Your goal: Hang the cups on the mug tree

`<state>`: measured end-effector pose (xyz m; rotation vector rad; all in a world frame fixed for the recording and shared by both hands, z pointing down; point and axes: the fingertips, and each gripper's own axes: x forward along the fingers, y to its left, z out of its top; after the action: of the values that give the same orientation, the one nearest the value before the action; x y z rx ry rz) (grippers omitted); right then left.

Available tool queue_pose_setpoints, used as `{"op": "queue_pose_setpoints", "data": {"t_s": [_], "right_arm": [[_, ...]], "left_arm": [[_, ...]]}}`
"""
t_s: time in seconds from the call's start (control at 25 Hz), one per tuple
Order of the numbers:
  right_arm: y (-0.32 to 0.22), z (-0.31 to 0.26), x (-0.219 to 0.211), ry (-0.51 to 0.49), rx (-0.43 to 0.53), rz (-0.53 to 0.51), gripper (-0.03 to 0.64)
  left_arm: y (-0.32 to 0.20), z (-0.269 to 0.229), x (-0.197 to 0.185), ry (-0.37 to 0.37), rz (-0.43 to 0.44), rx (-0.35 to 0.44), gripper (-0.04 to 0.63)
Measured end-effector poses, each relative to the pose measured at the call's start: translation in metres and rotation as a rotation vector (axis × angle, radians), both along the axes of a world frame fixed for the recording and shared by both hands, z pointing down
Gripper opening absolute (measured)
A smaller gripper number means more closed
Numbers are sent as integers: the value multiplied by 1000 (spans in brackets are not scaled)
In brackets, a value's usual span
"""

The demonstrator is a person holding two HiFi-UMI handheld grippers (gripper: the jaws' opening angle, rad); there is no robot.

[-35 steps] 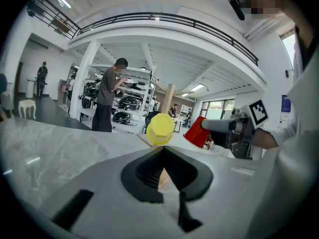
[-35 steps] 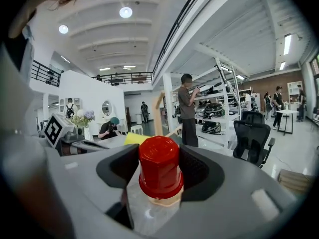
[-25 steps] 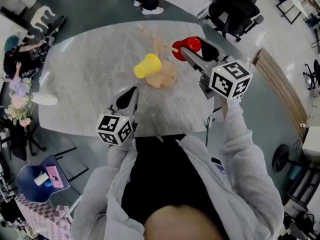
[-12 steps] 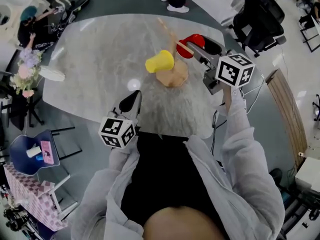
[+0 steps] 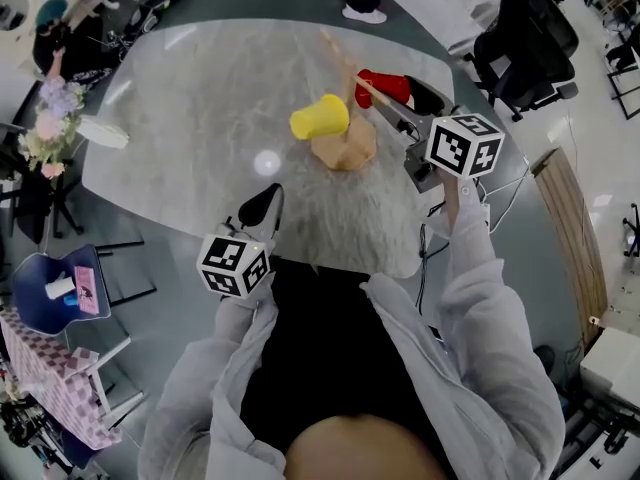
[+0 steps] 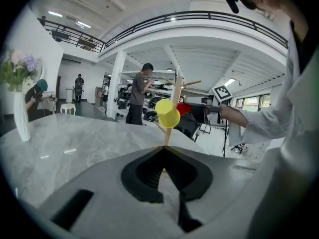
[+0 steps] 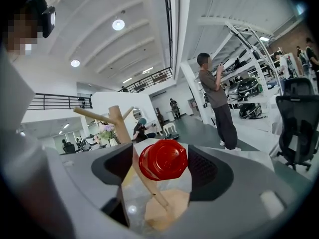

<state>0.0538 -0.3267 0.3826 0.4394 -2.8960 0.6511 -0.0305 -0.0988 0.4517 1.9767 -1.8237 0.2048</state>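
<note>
A wooden mug tree [image 5: 345, 150] stands on the marble table [image 5: 190, 98]. A yellow cup [image 5: 320, 118] hangs on a left branch, also seen in the left gripper view as the yellow cup [image 6: 168, 113]. A red cup [image 5: 380, 86] sits on a right peg, between the jaws of my right gripper [image 5: 392, 89]. Those jaws are opening: in the right gripper view the red cup [image 7: 163, 159] has a gap to the left pad, and the peg runs down beside it. My left gripper [image 5: 270, 198] is shut and empty near the table's front edge, pointing at the mug tree [image 6: 173, 108].
A vase of flowers [image 5: 45, 133] stands off the table's left end. Black office chairs [image 5: 520, 28] are at the right rear, a blue seat [image 5: 50, 293] at the lower left. A person [image 7: 217, 98] stands beyond the table's far side.
The right gripper's jaws have widened around the red cup, which now hangs sideways on its peg. The left gripper has stayed where it was.
</note>
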Motion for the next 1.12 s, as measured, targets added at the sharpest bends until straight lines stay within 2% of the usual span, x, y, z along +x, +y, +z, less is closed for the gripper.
{"op": "queue_pose_setpoints", "data": {"t_s": [0.36,0.76,0.96,1.12], "right_arm": [[8,4,23,-18,-13,64,368],[61,-7,47,3,30,164,367],[104,-17,53,26,67,270,331],[141,-27,54,47,120,376,264]], "left_arm": [[-1,1,1,3,17,8,-2],[-4,-23,0,5,151,70,-2],[12,-37,-6,9,212,92,-2],[28,-45,-13,13,257,108,-2]]}}
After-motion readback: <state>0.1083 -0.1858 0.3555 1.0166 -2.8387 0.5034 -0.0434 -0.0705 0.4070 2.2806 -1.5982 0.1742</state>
